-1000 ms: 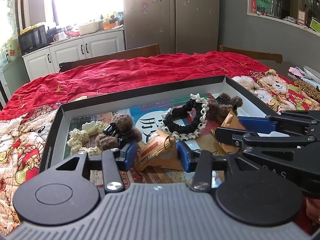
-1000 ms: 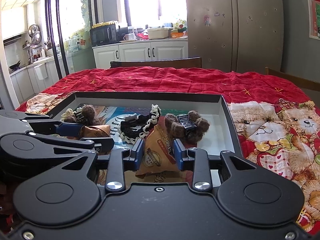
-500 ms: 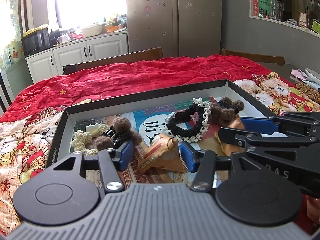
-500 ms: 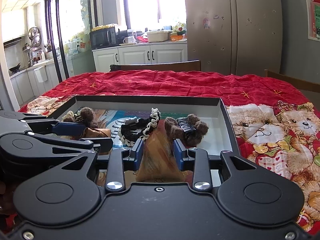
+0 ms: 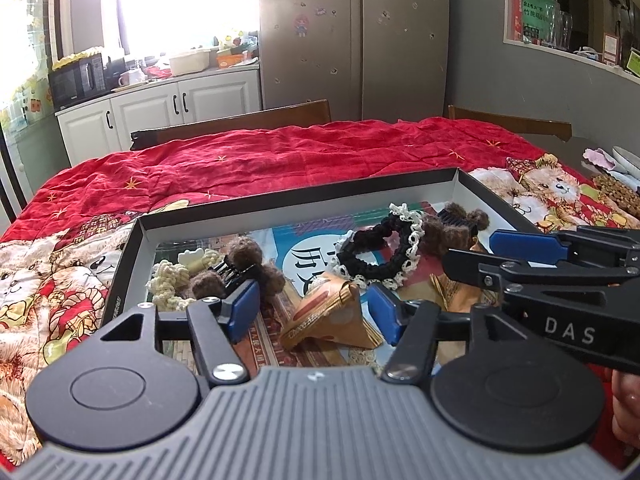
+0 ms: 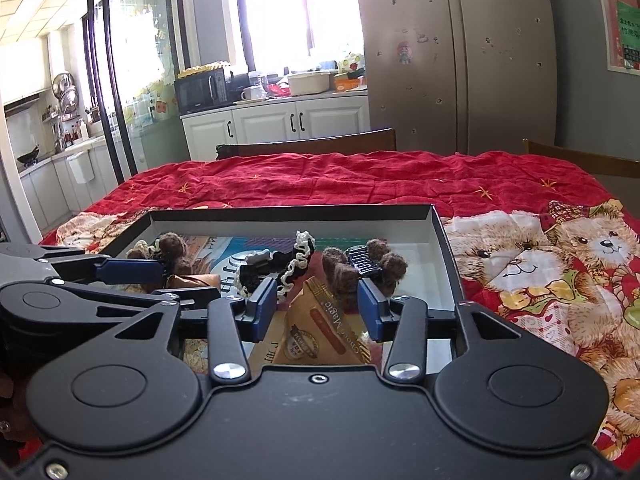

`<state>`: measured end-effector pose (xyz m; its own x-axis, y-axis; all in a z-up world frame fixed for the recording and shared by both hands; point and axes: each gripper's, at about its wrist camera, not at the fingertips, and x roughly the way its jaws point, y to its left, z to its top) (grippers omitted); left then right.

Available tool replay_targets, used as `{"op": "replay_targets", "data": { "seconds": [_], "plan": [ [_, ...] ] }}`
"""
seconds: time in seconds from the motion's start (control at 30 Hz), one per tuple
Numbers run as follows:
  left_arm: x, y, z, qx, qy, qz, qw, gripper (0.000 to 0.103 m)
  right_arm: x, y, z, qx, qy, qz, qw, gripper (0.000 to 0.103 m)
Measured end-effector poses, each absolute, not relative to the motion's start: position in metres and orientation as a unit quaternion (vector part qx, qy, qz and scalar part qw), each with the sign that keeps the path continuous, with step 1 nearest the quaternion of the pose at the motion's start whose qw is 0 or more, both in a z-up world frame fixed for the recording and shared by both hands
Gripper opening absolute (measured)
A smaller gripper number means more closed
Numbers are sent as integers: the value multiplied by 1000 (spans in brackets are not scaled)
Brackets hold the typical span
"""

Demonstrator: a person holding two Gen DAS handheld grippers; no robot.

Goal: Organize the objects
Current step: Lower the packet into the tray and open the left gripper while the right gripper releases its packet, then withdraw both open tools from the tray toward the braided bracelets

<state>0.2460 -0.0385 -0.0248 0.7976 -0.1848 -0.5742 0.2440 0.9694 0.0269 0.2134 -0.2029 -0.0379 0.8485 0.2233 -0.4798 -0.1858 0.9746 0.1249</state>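
Note:
A black tray (image 5: 280, 205) with white inner walls lies on the quilt. A brown Choco Magic packet (image 5: 332, 318) rests on its floor between the blue pads of my left gripper (image 5: 314, 310), whose jaws are opening and do not touch it. My right gripper (image 6: 317, 306) is also opening, and a second brown packet (image 6: 324, 328) lies loose between its pads. The tray (image 6: 280, 213) also holds a black scrunchie with cream lace (image 5: 384, 252), brown pom-pom claw clips (image 5: 240, 268) (image 6: 372, 266) and a cream knotted tie (image 5: 168, 280). Each gripper shows in the other's view (image 5: 472, 252) (image 6: 188, 280).
A red quilt with teddy bear prints (image 6: 540, 272) covers the table. Wooden chair backs (image 5: 240, 124) (image 6: 580, 158) stand along the far edge. A dish of brown bits (image 5: 616, 192) sits at the far right. A hand (image 5: 628, 412) shows at the lower right.
Both grippers' jaws have widened. The packet in the right gripper, upright between the pads before, has dropped flat; the left packet has come free of its pads. Neither hand has shifted.

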Motion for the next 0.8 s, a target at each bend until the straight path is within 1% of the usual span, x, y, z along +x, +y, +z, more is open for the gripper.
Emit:
{"op": "replay_targets", "data": {
  "seconds": [0.17, 0.3, 0.57, 0.7, 0.8],
  "plan": [
    [245, -38, -23, 46, 295, -113, 948, 74, 212, -206, -36, 48, 246, 104, 962, 51],
    [245, -37, -22, 44, 294, -112, 948, 75, 211, -208, -34, 52, 240, 99, 964, 57],
    [241, -35, -19, 36, 288, -108, 951, 79, 207, -211, -30, 59, 231, 96, 966, 64],
    [238, -33, -16, 31, 283, -104, 953, 82, 204, -213, -27, 63, 225, 91, 968, 70],
    [236, -31, -15, 26, 280, -103, 954, 83, 200, -213, -23, 67, 219, 92, 969, 71]
  ]
}}
